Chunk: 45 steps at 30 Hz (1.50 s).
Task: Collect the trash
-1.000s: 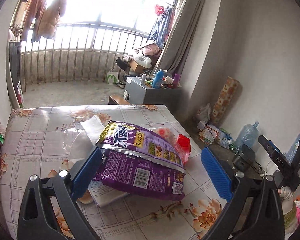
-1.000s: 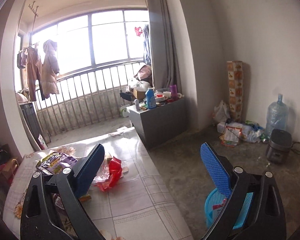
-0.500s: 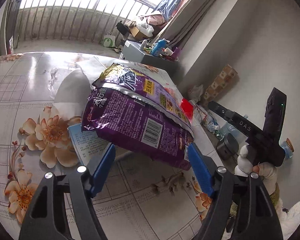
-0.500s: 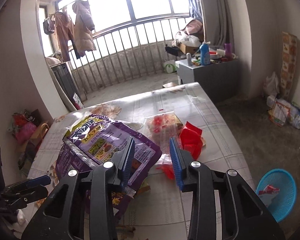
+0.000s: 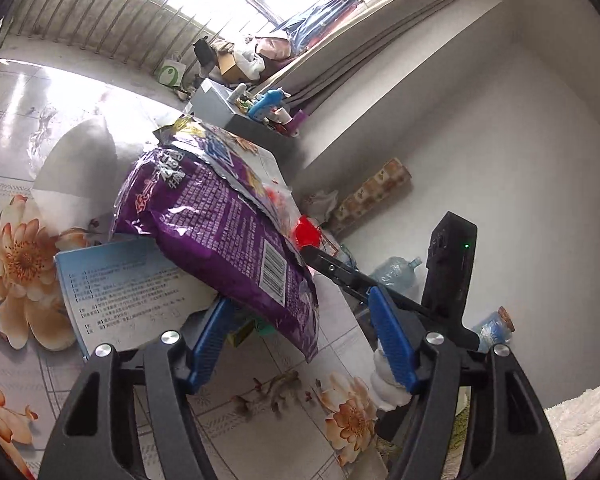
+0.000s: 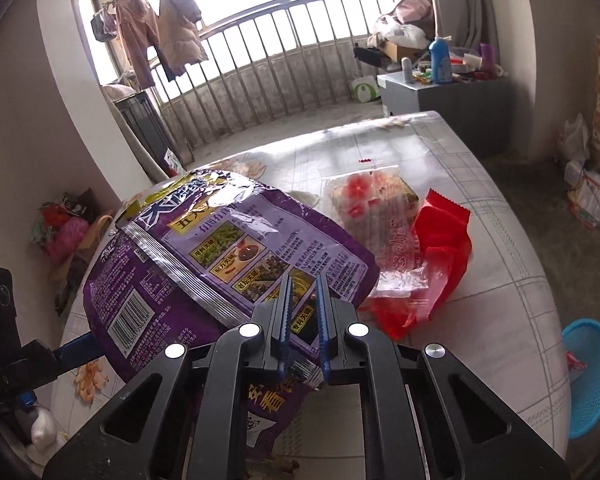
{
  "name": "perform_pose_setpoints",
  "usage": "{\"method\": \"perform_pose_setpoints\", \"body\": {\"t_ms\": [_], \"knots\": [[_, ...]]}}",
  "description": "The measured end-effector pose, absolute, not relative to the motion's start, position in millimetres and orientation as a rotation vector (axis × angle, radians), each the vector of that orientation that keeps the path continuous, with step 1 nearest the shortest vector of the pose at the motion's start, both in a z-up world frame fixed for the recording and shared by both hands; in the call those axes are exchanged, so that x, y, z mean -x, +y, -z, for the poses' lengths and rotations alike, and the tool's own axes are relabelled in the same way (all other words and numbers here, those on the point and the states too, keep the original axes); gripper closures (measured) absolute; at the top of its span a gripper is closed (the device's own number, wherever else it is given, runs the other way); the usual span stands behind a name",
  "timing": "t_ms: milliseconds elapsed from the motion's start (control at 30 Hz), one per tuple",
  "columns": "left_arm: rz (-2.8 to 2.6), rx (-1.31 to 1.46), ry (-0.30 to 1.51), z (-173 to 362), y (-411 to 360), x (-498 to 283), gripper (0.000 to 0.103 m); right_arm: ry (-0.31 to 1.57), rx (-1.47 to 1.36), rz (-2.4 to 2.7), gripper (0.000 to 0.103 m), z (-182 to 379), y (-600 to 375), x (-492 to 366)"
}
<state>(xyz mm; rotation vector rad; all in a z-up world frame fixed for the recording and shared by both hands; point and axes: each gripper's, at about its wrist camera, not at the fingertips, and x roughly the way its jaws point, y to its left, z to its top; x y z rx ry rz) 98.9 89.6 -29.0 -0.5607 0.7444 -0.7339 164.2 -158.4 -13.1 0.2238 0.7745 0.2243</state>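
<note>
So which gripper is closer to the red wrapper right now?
Right. The right gripper sits over the purple bag, just beside the red wrapper. The left gripper is at the purple bag's far end, with the bag between it and the wrapper.

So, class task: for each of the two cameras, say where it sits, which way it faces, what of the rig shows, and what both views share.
Left wrist: rides the left gripper, facing along the table toward the wall; its open fingers flank the purple bag.
Right wrist: rides the right gripper, facing the balcony window; fingers nearly closed at the bag's edge.
Shared: purple bag, red wrapper, floral table.
</note>
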Motion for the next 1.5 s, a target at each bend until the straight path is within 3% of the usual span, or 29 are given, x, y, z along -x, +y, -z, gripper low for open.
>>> {"method": "perform_pose_setpoints", "body": {"t_ms": [200,367,467,767,867,933,1000,1500], "knots": [[0.679,0.575,0.749,34,78,-109,0.059,0.789,-0.223,-0.227,0.095,15,-155,-164],[0.659,0.553,0.720,28,73,-109,0.091,0.775,-0.223,-0.224,0.095,10,-158,-156],[0.680,0.547,0.682,20,73,-105,0.096,0.759,-0.230,-0.214,0.095,5,-164,-148],[0.689,0.485,0.611,-5,80,-95,0.099,0.709,-0.297,-0.136,0.095,-5,-199,-146],[0.647,0.433,0.614,-12,83,-95,0.099,0.731,-0.326,-0.136,0.091,0,-207,-154],[0.618,0.404,0.625,-13,87,-95,0.099,0.750,-0.338,-0.159,0.080,4,-208,-161],[0.595,0.388,0.639,-13,88,-98,0.099,0.774,-0.350,-0.171,0.075,9,-208,-169],[0.580,0.349,0.648,-10,84,-103,0.099,0.935,-0.442,-0.145,0.074,58,-215,-208]]}}
